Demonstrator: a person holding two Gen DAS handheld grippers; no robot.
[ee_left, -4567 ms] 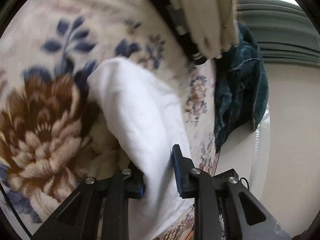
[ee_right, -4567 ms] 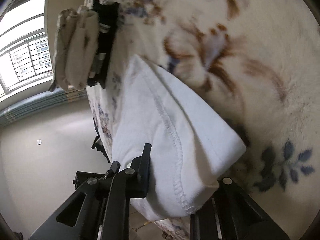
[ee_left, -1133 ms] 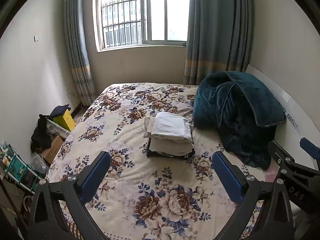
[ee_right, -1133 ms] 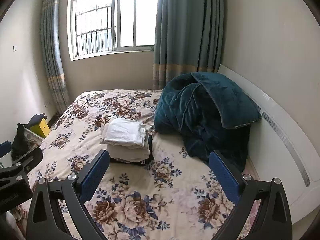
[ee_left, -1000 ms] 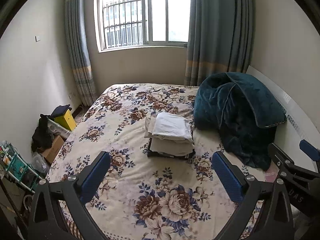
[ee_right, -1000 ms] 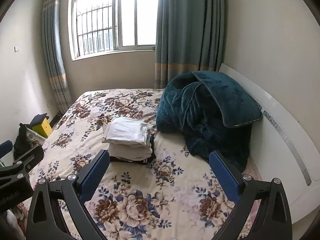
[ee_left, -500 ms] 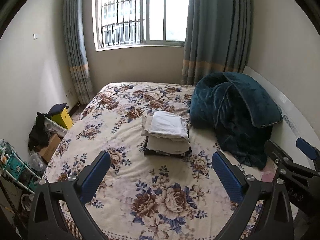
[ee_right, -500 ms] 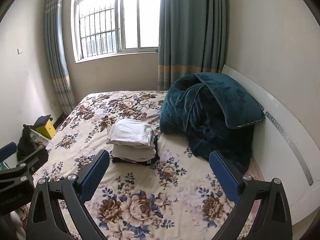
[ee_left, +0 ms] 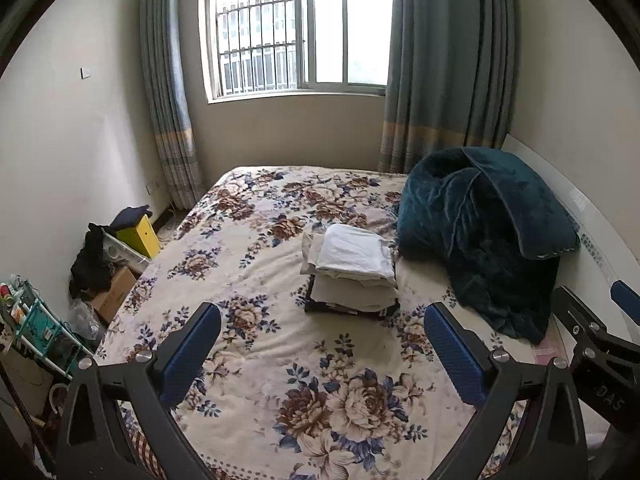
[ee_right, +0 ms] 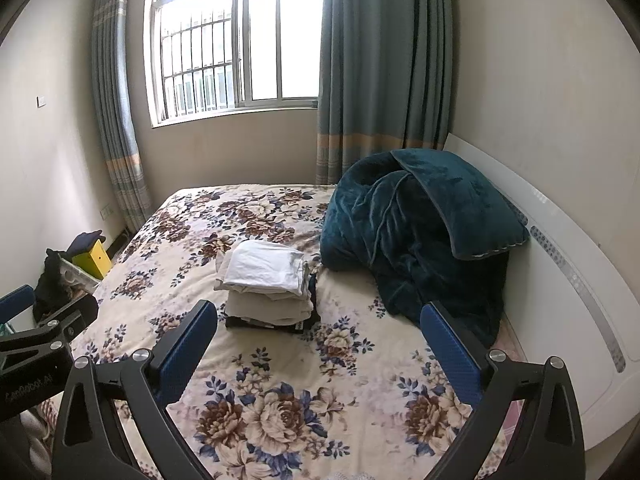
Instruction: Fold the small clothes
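Both grippers were held up over the near end of the bed (ee_left: 248,248), well back from the clothes. The left gripper (ee_left: 320,344) had its blue-padded fingers (ee_left: 192,344) spread wide with nothing between them, and the right gripper (ee_right: 318,342) stood the same way, its fingers (ee_right: 450,352) parted and empty.

The stack of folded clothes (ee_left: 352,268) lay on the floral bedspread out ahead of both pairs of fingers, apart from them and untouched. From the left gripper it sat beyond the gap, nearer the right-hand finger than the left. From the right gripper the same stack (ee_right: 270,284) sat beyond the gap too, but just past the tip of the left-hand finger. A white folded piece (ee_left: 354,254) was on top, paler beige pieces lay under it, and something dark sat at the bottom against the bedspread.

Just beside the stack, on the side of the right-hand fingers, a dark teal blanket (ee_left: 480,236) was heaped against the white headboard (ee_right: 568,280). Straight beyond the stack stood the barred window (ee_left: 296,36) with blue-grey curtains (ee_right: 384,76) at either side. Off past the left-hand fingers, down on the floor beside the bed, was a clutter of things, among them a yellow box (ee_left: 138,236) and a cardboard box (ee_left: 114,294).

In the left wrist view the other gripper's black frame showed at the right edge; in the right wrist view it showed at the left edge.
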